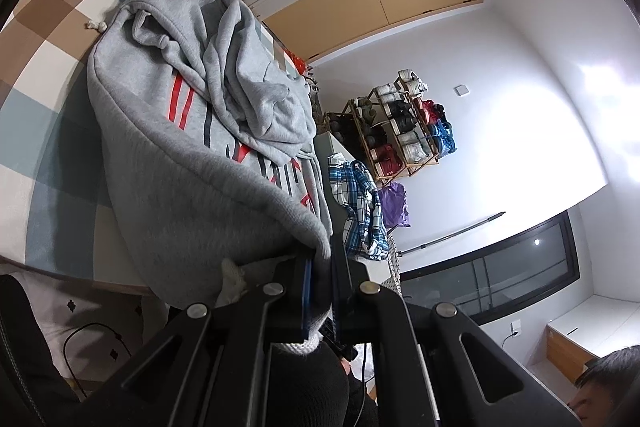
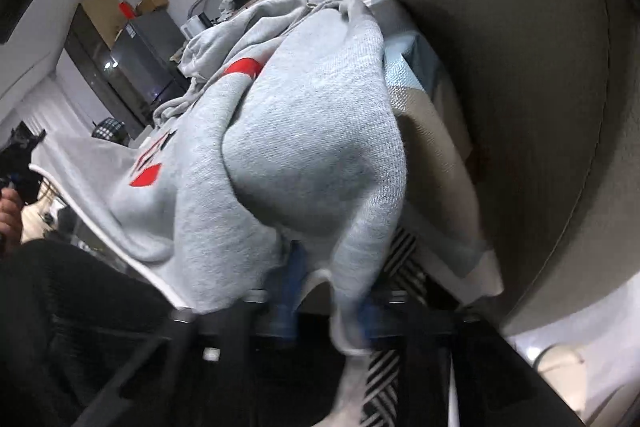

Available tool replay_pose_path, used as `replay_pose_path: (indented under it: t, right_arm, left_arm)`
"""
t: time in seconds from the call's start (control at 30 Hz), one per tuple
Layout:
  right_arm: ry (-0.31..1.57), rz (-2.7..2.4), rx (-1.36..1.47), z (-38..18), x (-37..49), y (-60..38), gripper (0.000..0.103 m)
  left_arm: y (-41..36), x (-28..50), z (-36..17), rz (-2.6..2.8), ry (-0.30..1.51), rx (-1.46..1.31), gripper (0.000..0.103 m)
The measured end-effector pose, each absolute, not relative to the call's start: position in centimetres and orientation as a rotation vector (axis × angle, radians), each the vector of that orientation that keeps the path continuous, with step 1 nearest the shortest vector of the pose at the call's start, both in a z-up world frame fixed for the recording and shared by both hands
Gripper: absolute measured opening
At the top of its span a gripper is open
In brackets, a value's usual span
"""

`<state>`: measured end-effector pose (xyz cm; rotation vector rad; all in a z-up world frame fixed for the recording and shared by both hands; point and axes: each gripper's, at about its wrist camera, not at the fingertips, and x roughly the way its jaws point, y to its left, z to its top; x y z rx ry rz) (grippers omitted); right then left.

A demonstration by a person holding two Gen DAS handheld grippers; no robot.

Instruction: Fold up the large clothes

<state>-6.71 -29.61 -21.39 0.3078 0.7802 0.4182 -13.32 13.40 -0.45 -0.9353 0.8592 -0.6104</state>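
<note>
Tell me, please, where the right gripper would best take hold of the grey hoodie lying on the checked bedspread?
Probably the near hem corner of the grey hoodie, approached from the bed's near edge. That corner hangs loose over the right gripper, a thin edge the jaws can span. The bunched sleeves and hood further back are too thick. The left gripper already pinches the other hem corner, so the grips would match.

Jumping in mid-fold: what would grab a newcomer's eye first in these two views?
The grey hoodie with red stripes dominates, heaped on the checked bedcover and filling both wrist views. Its hem is pinched in the left tongs at the bottom of the left view; in the blurred right view it drapes over the right tongs. Behind, a blue plaid garment lies beside a loaded shoe rack against the white wall.
</note>
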Motion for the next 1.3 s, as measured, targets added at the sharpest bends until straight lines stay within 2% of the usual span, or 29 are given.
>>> replay_pose_path:
  t: [0.03,0.13,0.23,0.3,0.37,0.43,0.47,0.77,1.3]
  right_arm:
    - [0.769,0.415,0.291,-21.4,-6.9,-29.6,0.046]
    - [0.701,0.430,0.300,-21.5,-7.3,-30.0,0.052]
    - [0.634,0.441,0.346,-21.7,-7.4,-30.5,0.052]
    - [0.633,0.466,0.364,-21.7,-7.2,-30.2,0.047]
    - [0.641,0.498,0.408,-21.6,-7.0,-29.9,0.023]
    - [0.637,0.465,0.430,-21.1,-7.7,-30.1,0.012]
    - [0.628,0.453,0.448,-20.8,-8.1,-30.2,0.010]
    - [0.526,0.543,0.615,-13.3,-10.0,-30.8,0.008]
    - [0.509,0.675,0.852,-2.5,-4.6,-32.0,0.007]
  left_arm:
    - [13.4,-13.3,-0.5,-0.609,0.858,-0.938,0.003]
    - [13.7,-13.4,-0.8,-0.607,0.857,-0.952,0.003]
    - [13.9,-13.4,-1.1,-0.598,0.861,-0.965,0.003]
    - [14.0,-13.5,-1.2,-0.594,0.864,-0.970,0.003]
    - [14.0,-13.5,-1.3,-0.589,0.867,-0.963,0.003]
    - [14.2,-13.7,-1.4,-0.582,0.867,-0.958,0.003]
    - [14.2,-13.8,-1.4,-0.579,0.867,-0.956,0.003]
    - [16.5,-15.4,-1.2,-0.529,0.816,-0.997,0.003]
    - [20.4,-13.0,1.9,-0.513,0.710,-1.075,0.003]
